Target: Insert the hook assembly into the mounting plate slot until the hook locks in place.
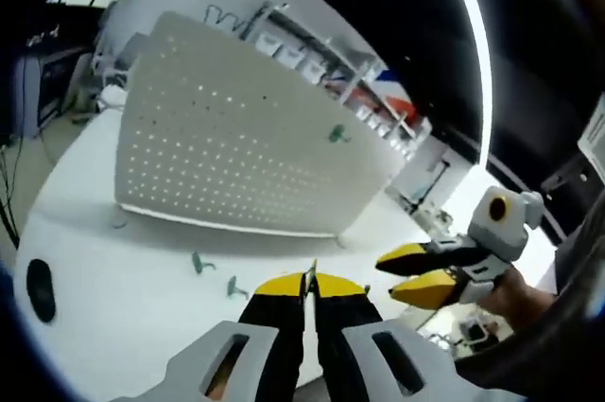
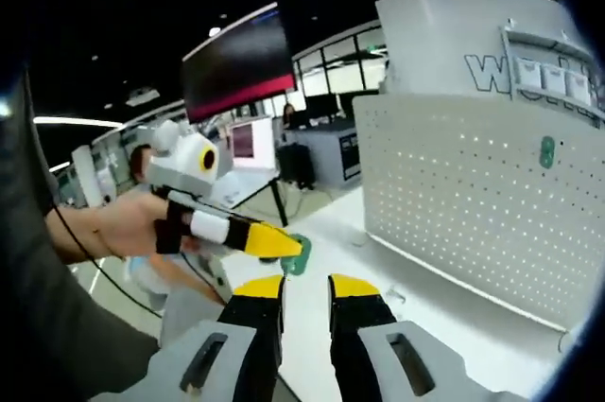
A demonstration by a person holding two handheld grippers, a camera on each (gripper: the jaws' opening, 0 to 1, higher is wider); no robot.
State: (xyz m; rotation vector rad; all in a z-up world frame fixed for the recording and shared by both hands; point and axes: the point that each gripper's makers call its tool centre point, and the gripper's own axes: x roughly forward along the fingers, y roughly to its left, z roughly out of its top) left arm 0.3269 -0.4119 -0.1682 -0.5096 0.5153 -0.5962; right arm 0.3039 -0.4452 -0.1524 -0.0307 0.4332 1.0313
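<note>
Left gripper (image 1: 309, 281) pinches one hook (image 2: 295, 255) | two hooks (image 1: 216, 274) on table (image 1: 123, 307) | one on pegboard (image 1: 236, 147)

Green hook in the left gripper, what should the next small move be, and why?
Probably carry the left gripper toward the perforated plate and line the green hook up with a hole. That gripper is shut on the hook, which is well short of the plate, and the right gripper is open and empty.

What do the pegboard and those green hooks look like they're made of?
Pegboard: looks like white-painted sheet metal, possibly plastic; thin, matte, evenly perforated with light through the holes. Green hooks: probably moulded plastic, uniform teal, dull; too small to be sure.
</note>
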